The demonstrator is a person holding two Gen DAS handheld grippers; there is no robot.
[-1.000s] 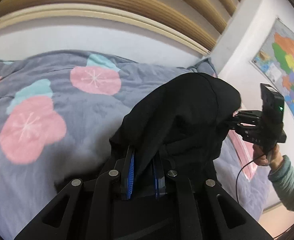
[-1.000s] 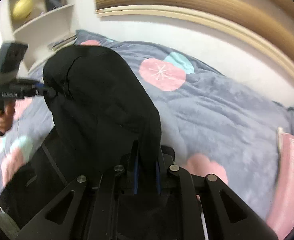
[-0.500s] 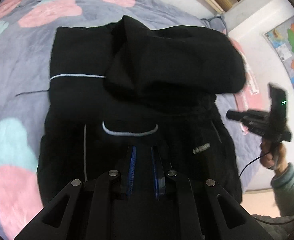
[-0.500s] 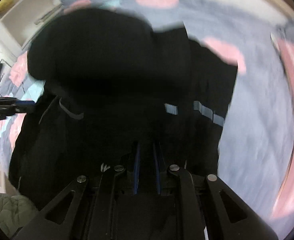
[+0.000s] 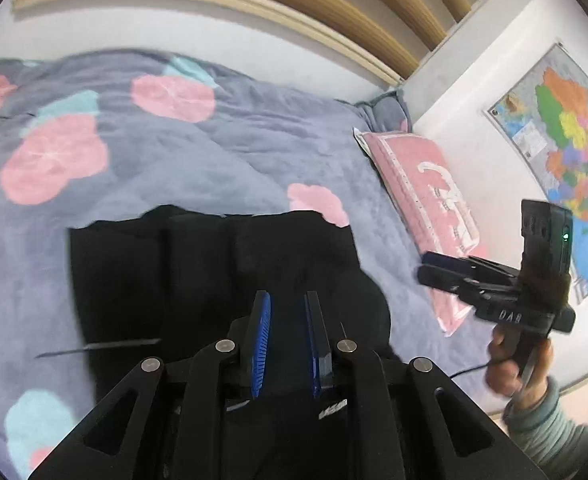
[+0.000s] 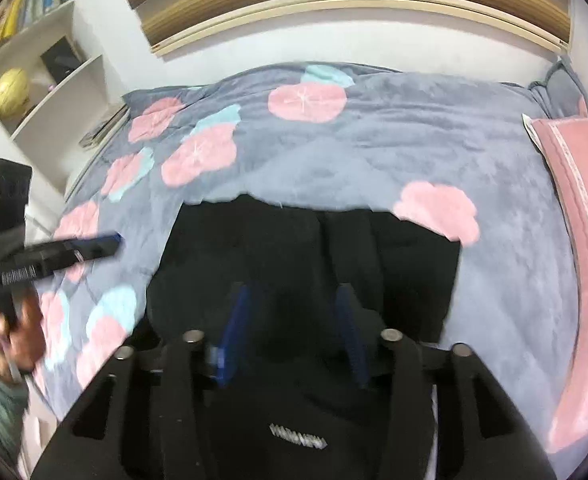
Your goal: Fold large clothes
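A large black garment (image 5: 198,276) lies folded on the grey flowered bedspread (image 5: 214,160), with a white logo near its front edge. It also shows in the right wrist view (image 6: 313,264). My left gripper (image 5: 286,312) hovers over the garment's near part, jaws slightly apart and empty. My right gripper (image 6: 294,304) is open and empty above the garment. In the left wrist view the right gripper (image 5: 493,280) shows held in a hand at the right. In the right wrist view the left gripper (image 6: 54,256) shows at the left.
A pink pillow (image 5: 425,200) lies at the bed's right side. A map (image 5: 557,128) hangs on the right wall. White shelves (image 6: 34,80) with books and a yellow ball stand left of the bed. A wooden headboard (image 6: 333,0) runs behind.
Both grippers held the black garment lifted, laid it down folded on the bed, then let go and drew back. The right gripper's jaws have opened wide.
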